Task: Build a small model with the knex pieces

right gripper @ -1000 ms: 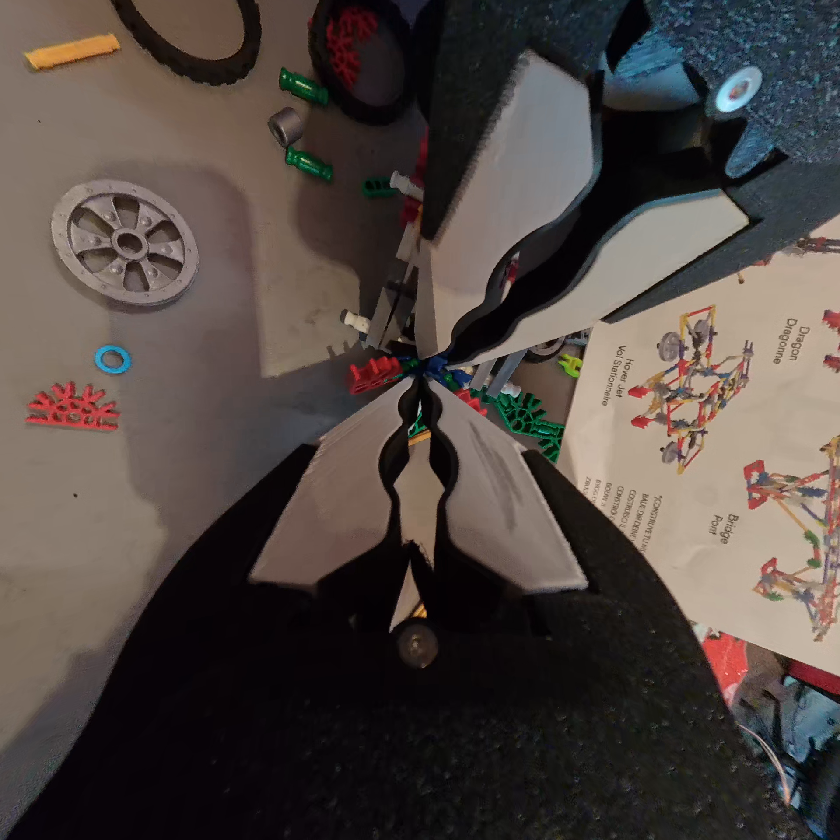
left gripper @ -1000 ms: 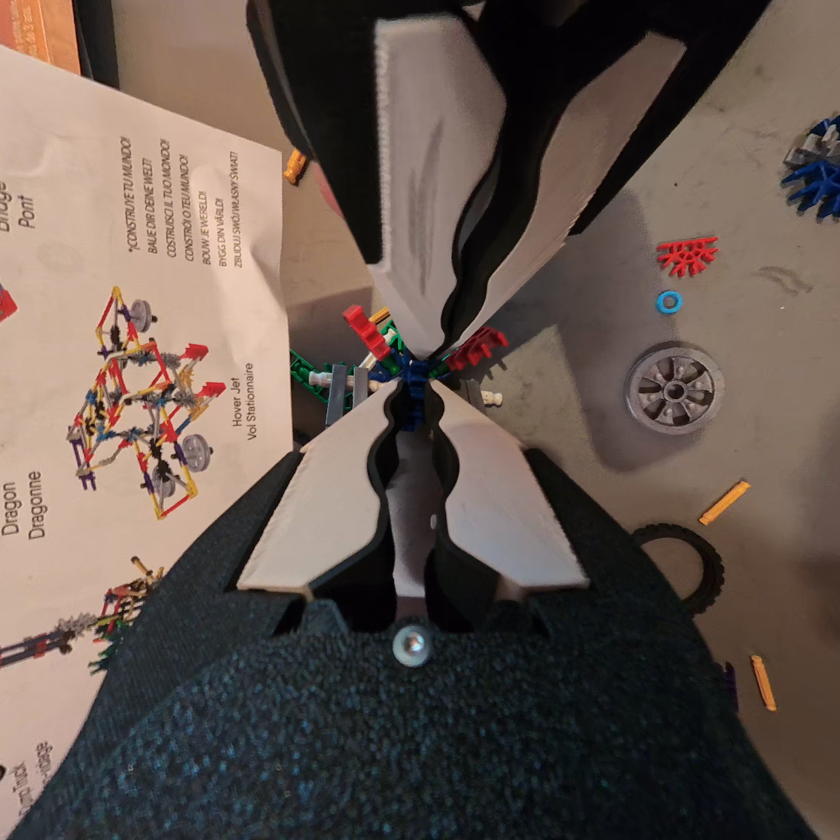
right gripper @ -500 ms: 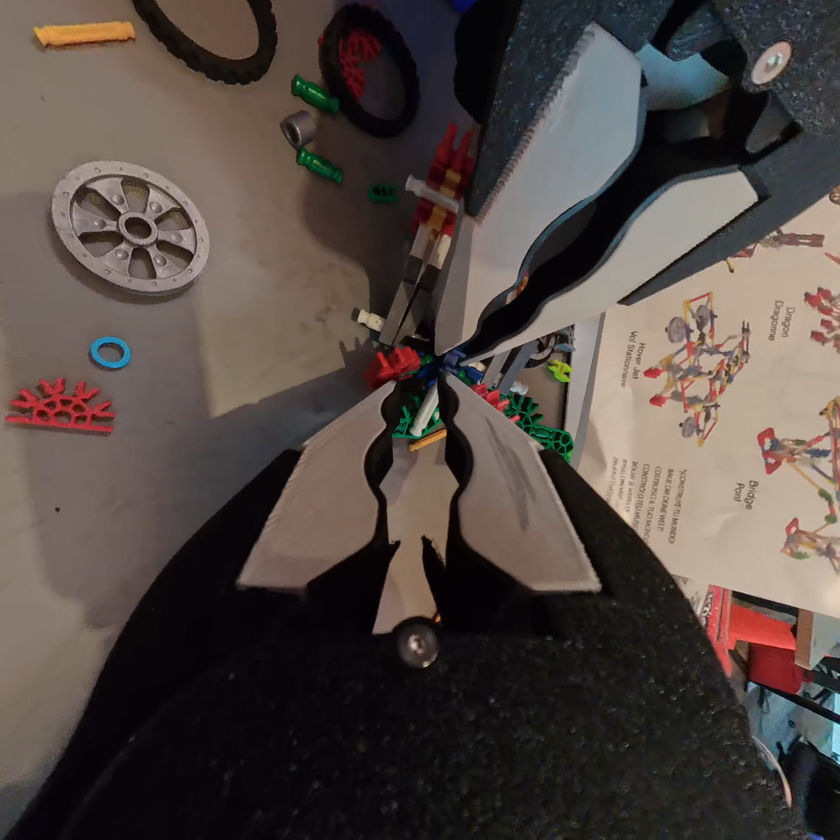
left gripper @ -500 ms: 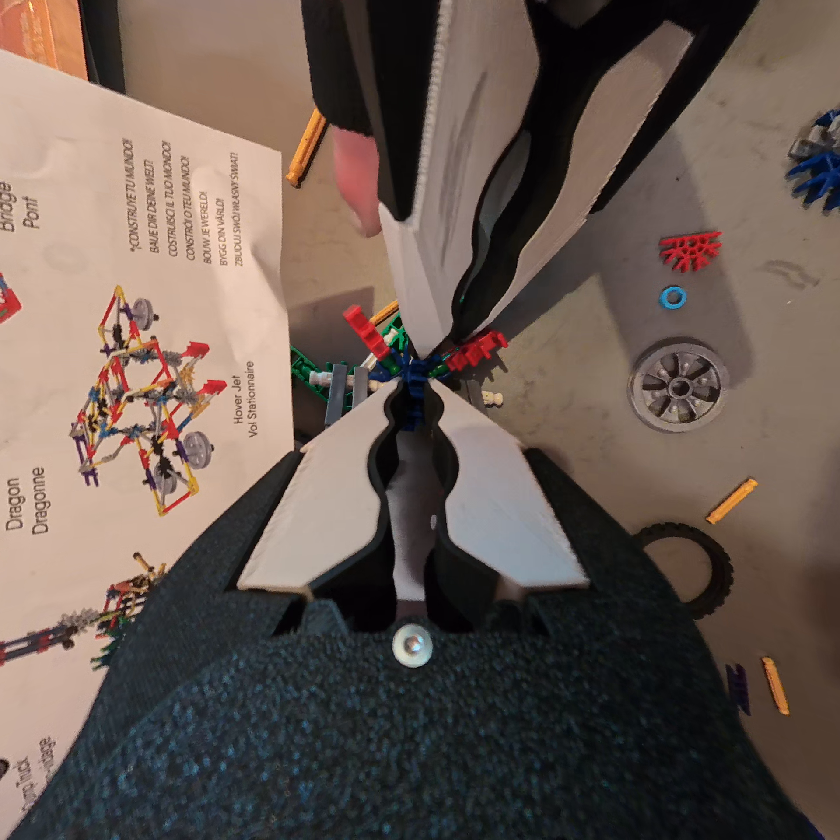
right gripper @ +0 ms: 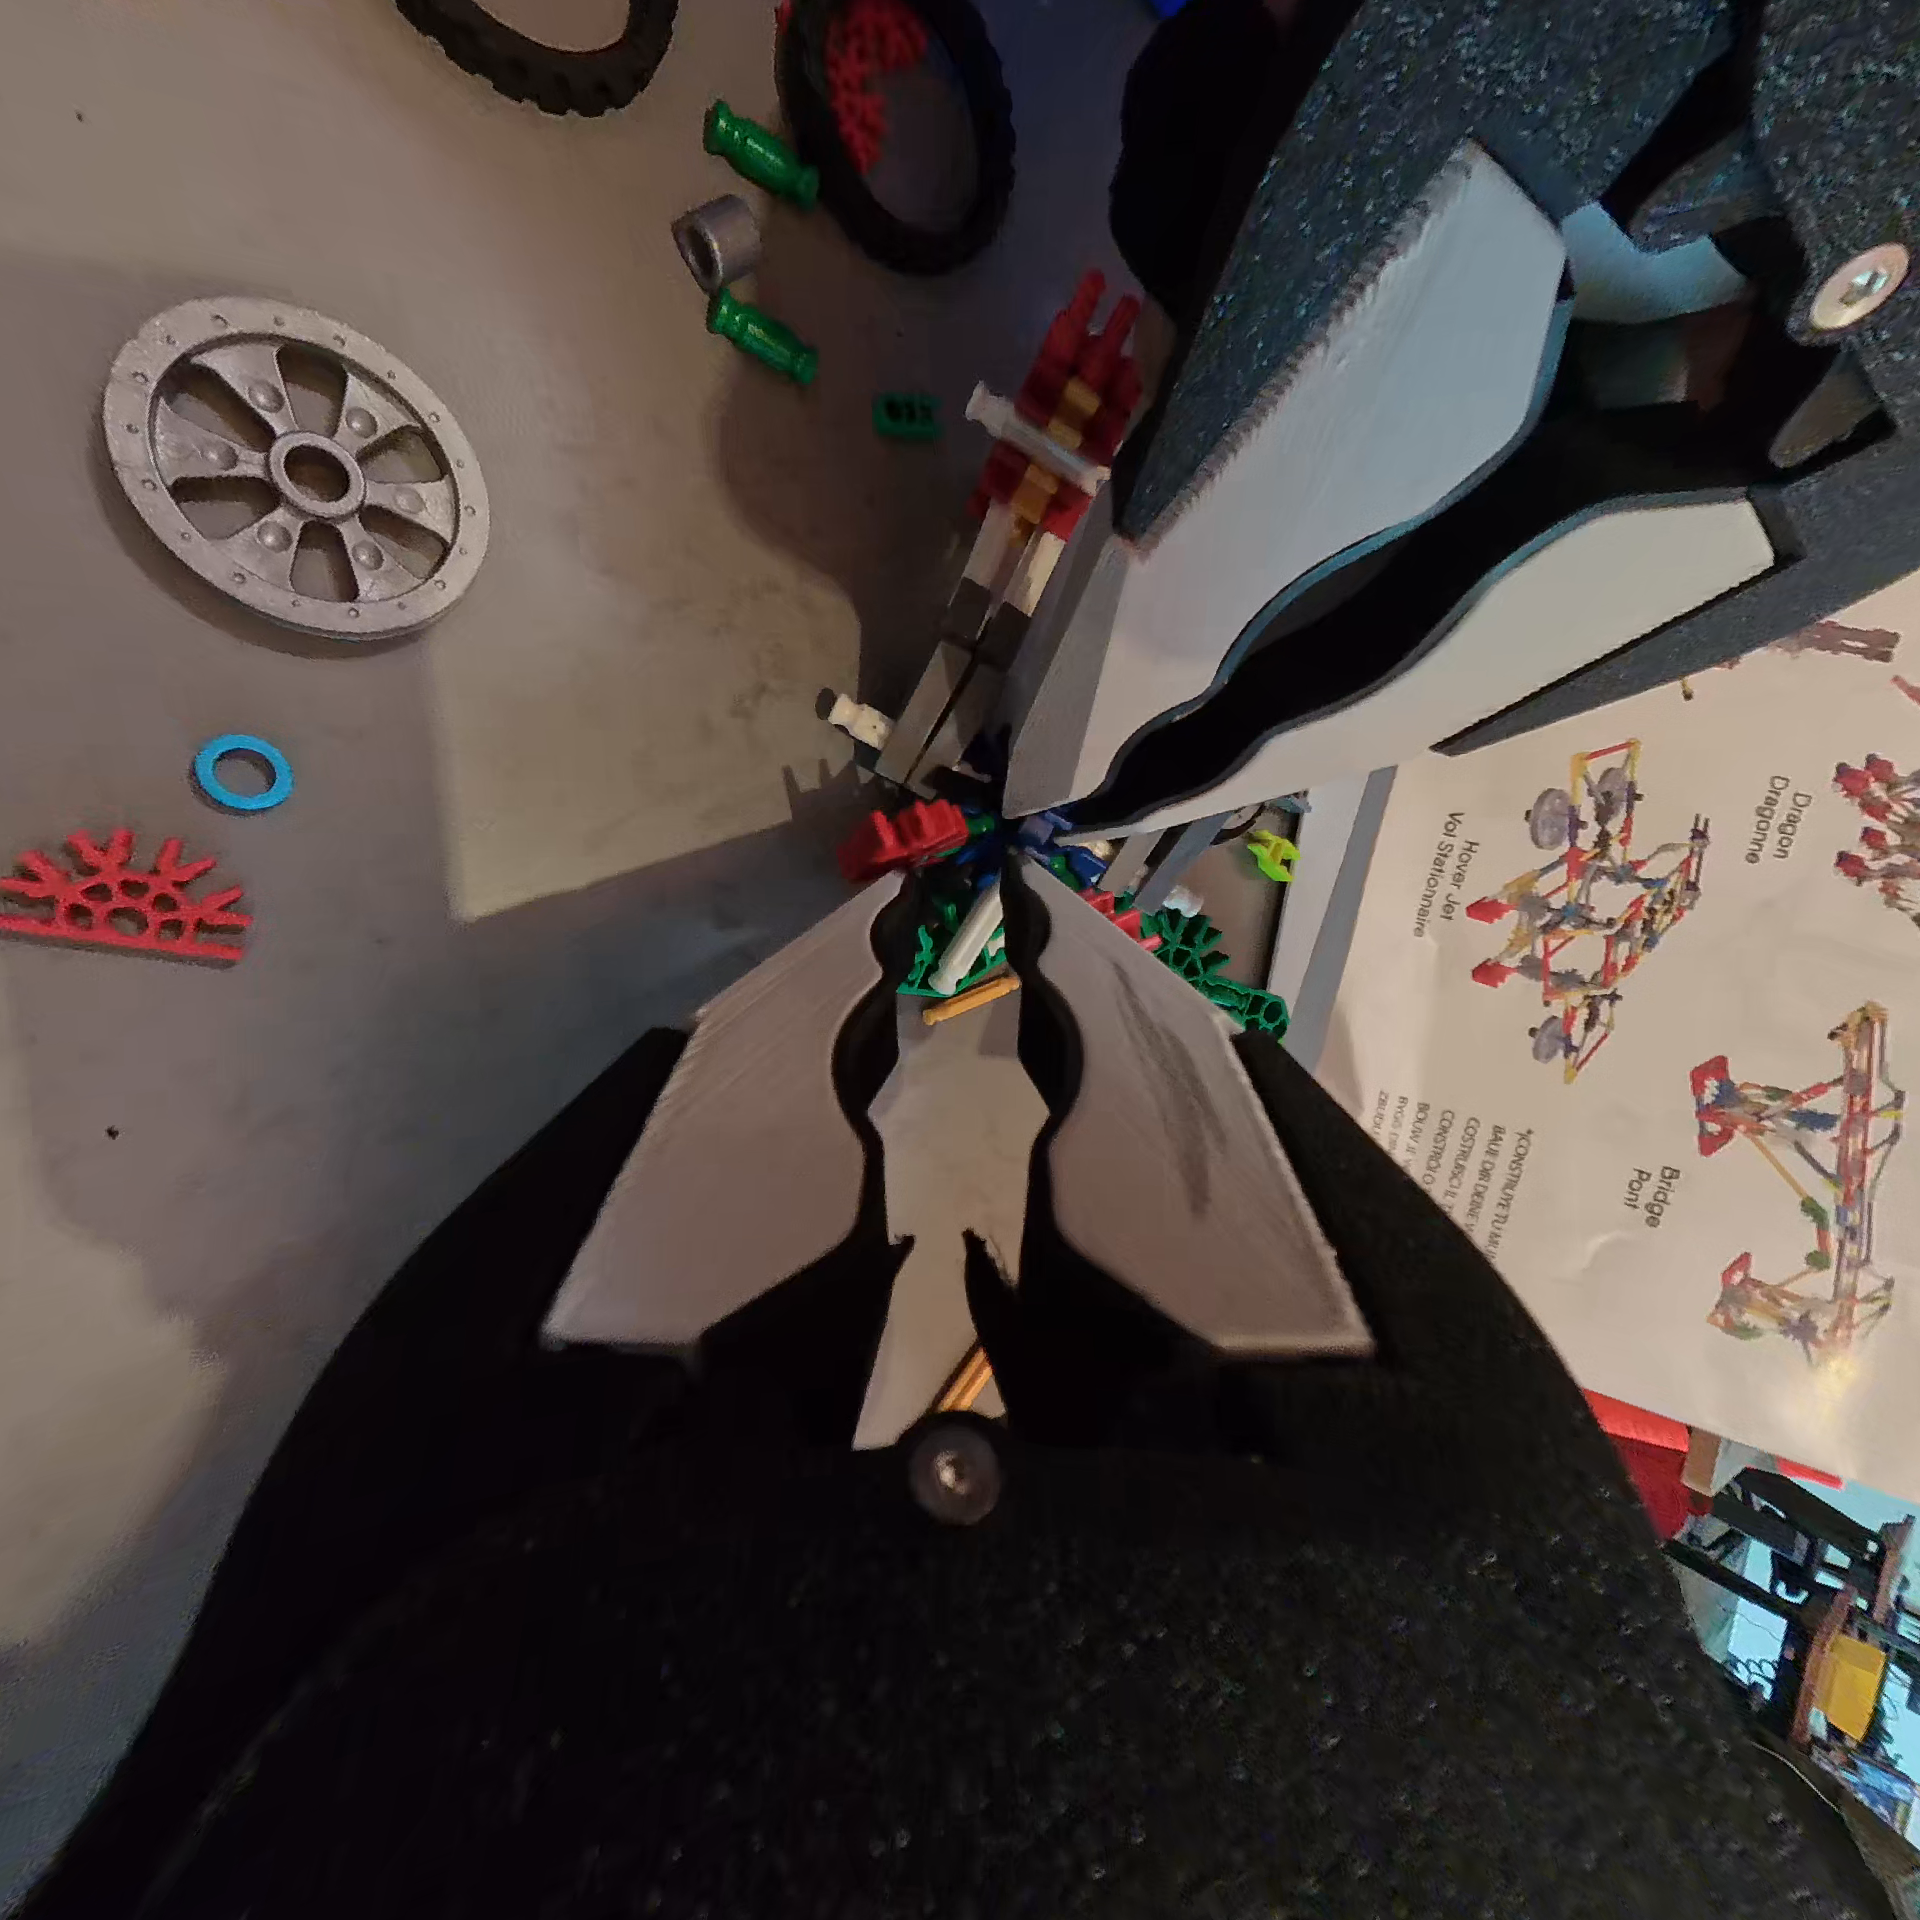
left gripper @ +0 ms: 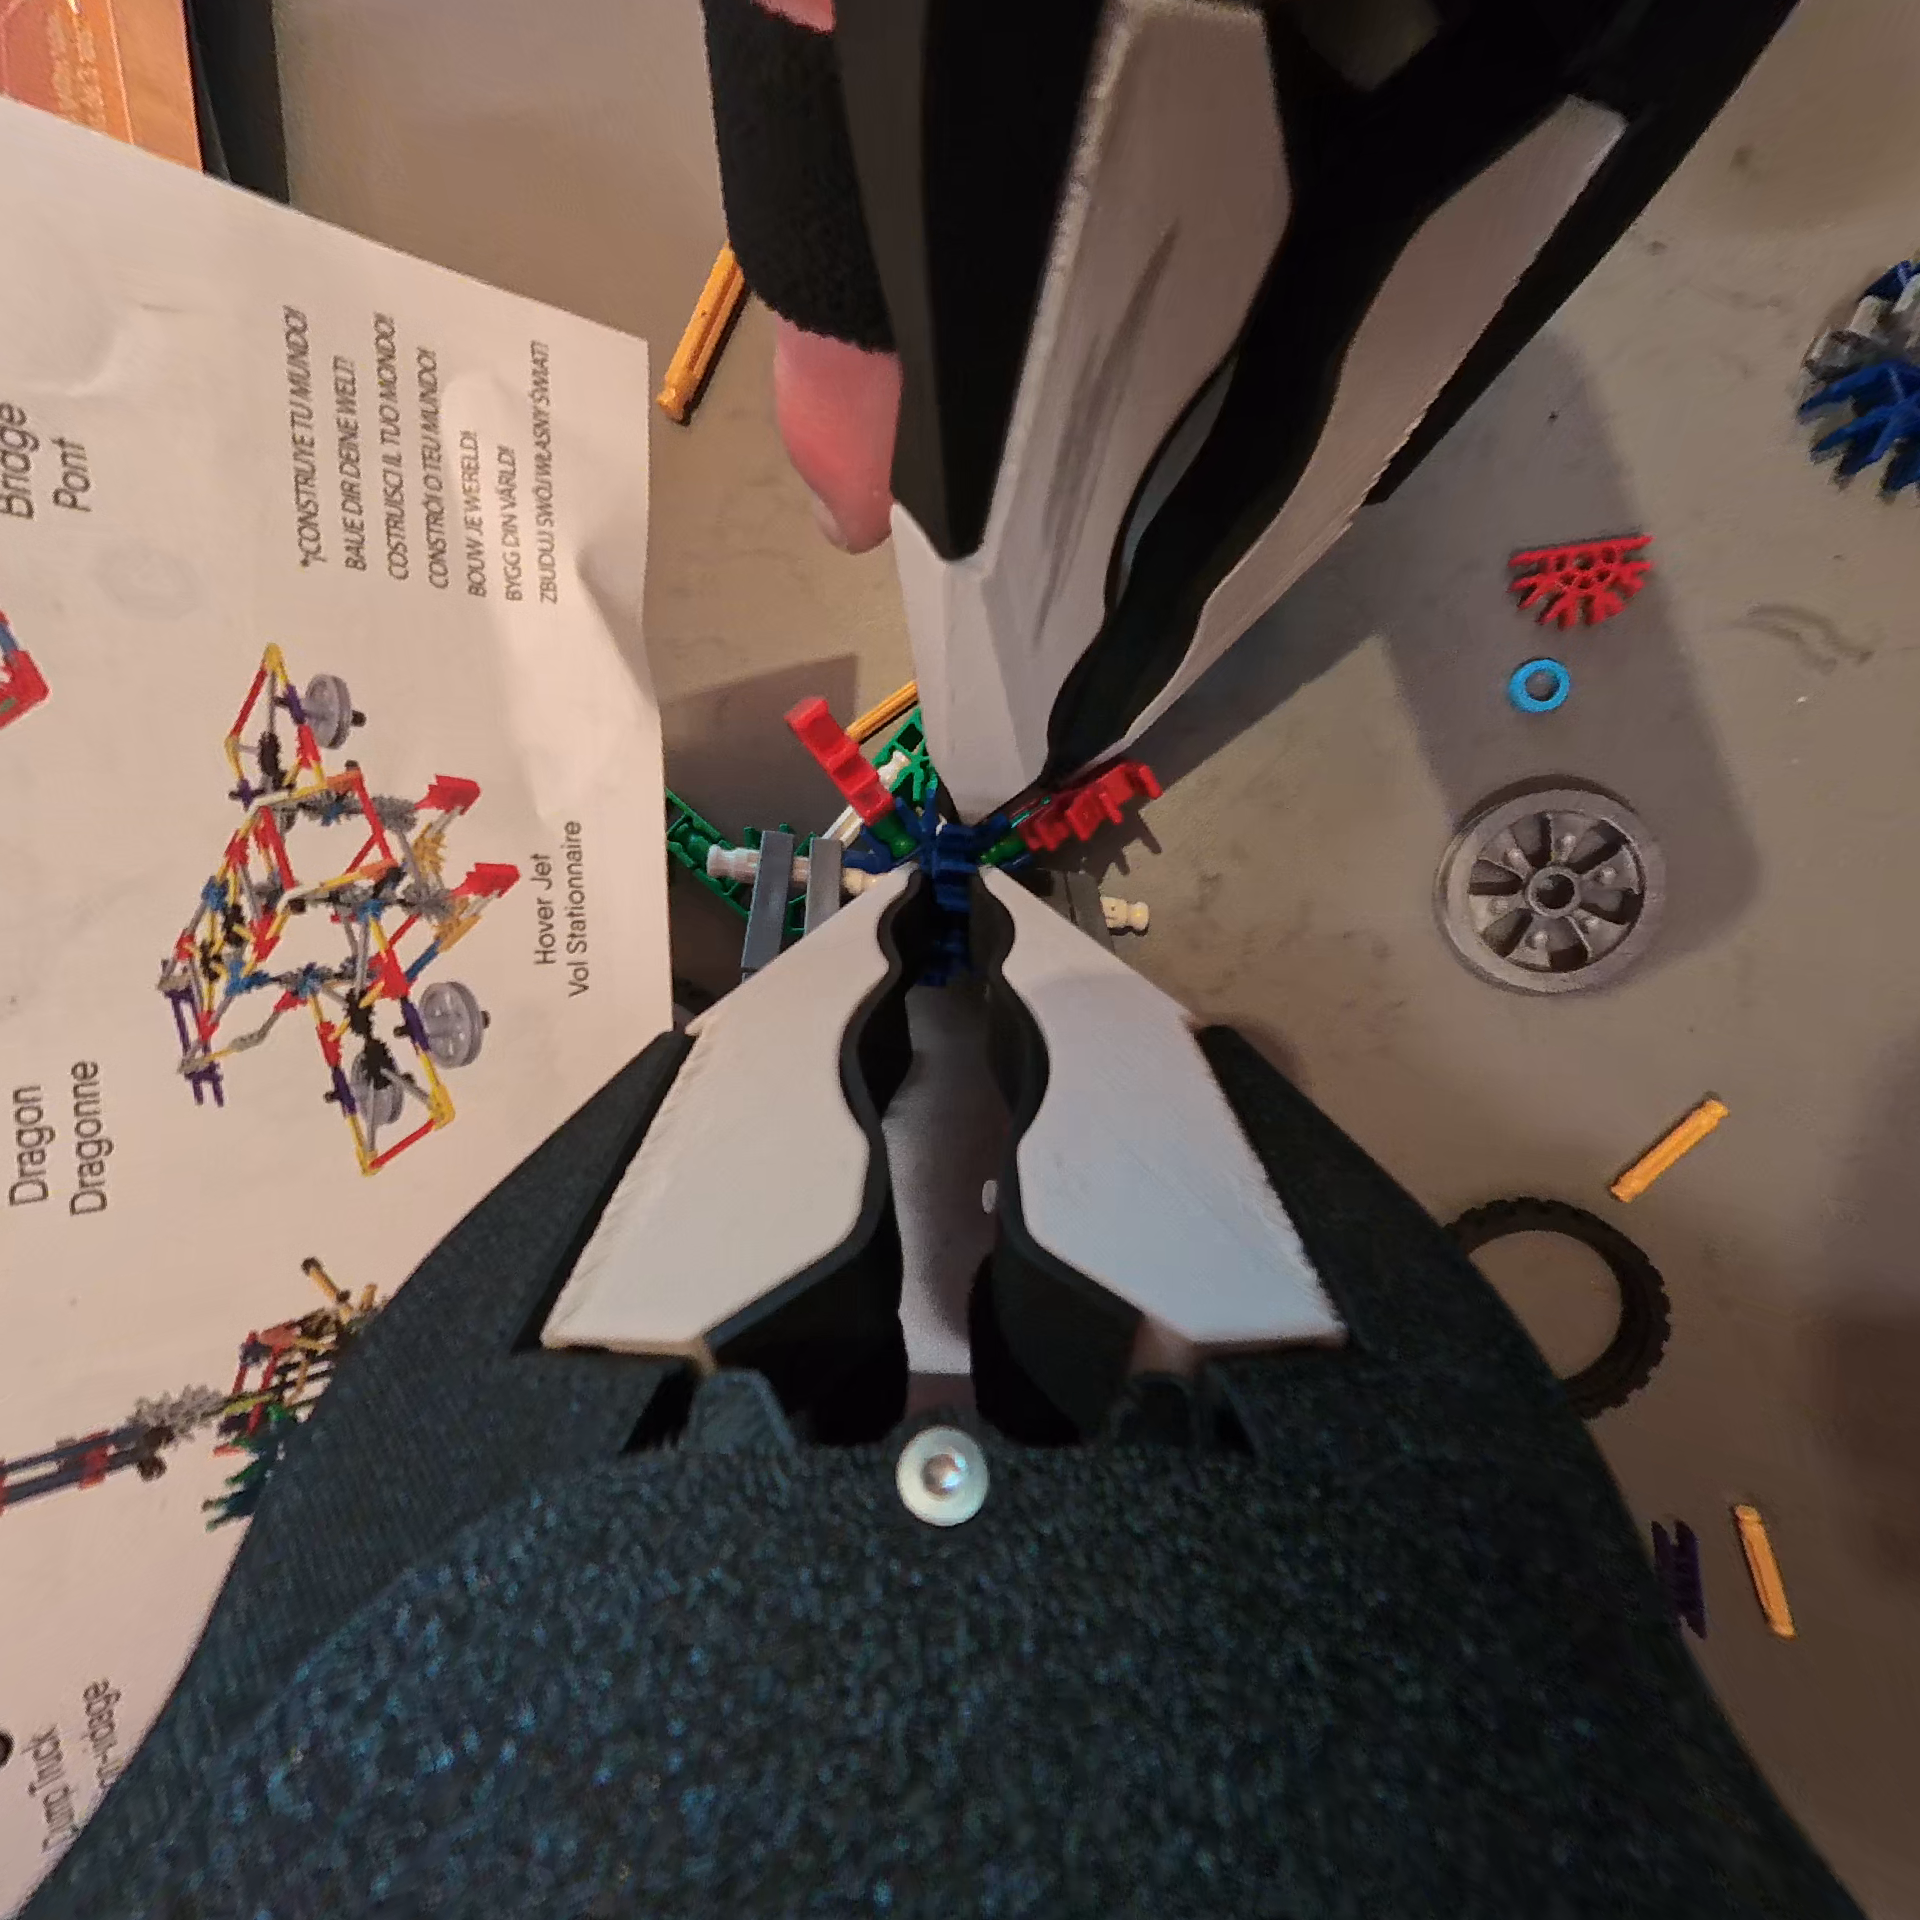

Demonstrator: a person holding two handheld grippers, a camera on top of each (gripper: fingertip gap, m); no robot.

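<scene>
Between both tips: blue connector [left gripper: 948, 862] | left hand-held gripper [left gripper: 948, 883] clamps it | right hand-held gripper [right gripper: 1000, 883] pinches it

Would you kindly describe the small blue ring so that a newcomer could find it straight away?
On the grey tabletop, start at the large silver spoked wheel. Just below it in the right wrist view, and above the red fan-shaped connector, lies the blue ring. It is the only flat, plain blue washer-like loop; the black tyres are far larger and treaded.
</scene>
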